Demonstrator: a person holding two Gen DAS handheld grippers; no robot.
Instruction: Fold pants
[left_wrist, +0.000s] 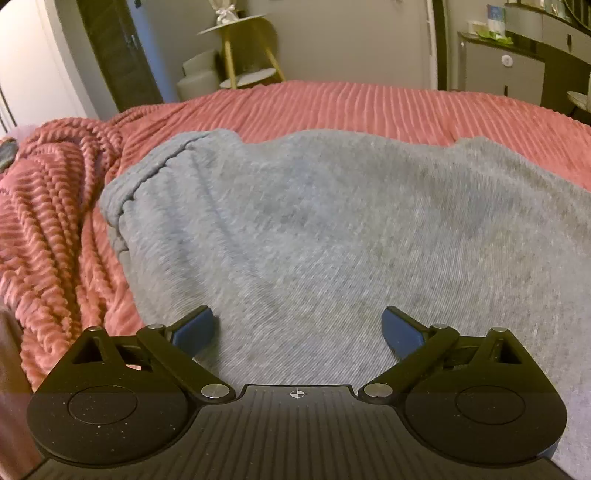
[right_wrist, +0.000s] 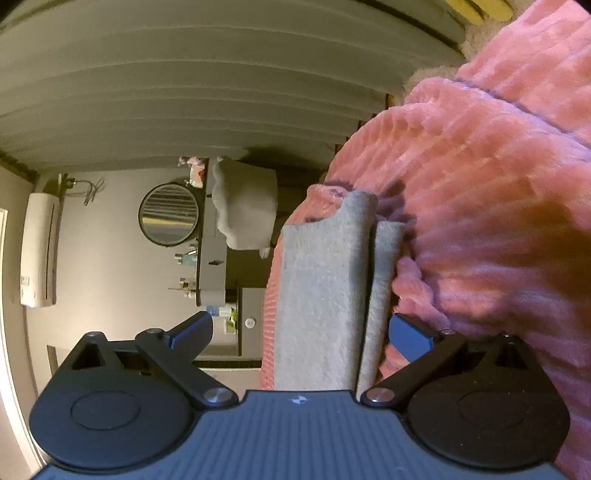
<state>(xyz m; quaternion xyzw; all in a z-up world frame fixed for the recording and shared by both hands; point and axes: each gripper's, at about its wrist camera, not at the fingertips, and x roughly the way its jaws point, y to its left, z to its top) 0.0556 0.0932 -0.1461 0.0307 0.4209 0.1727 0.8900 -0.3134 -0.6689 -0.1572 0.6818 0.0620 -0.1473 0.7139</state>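
Observation:
Grey pants (left_wrist: 314, 229) lie spread on a pink ribbed blanket (left_wrist: 351, 107), with the gathered waistband (left_wrist: 155, 173) at the left. My left gripper (left_wrist: 299, 332) is open just above the cloth, holding nothing. In the right wrist view, turned on its side, the edge of the grey pants (right_wrist: 325, 295) runs between the fingers of my right gripper (right_wrist: 303, 332). That gripper is open, and the cloth lies nearer its right blue pad (right_wrist: 410, 336).
The pink blanket is bunched into folds (left_wrist: 48, 206) at the left. Behind the bed stand a yellow-legged side table (left_wrist: 243, 48) and a grey cabinet (left_wrist: 502, 66). The right wrist view shows a round mirror (right_wrist: 168, 215), a dresser (right_wrist: 212, 266) and the blanket (right_wrist: 480, 184).

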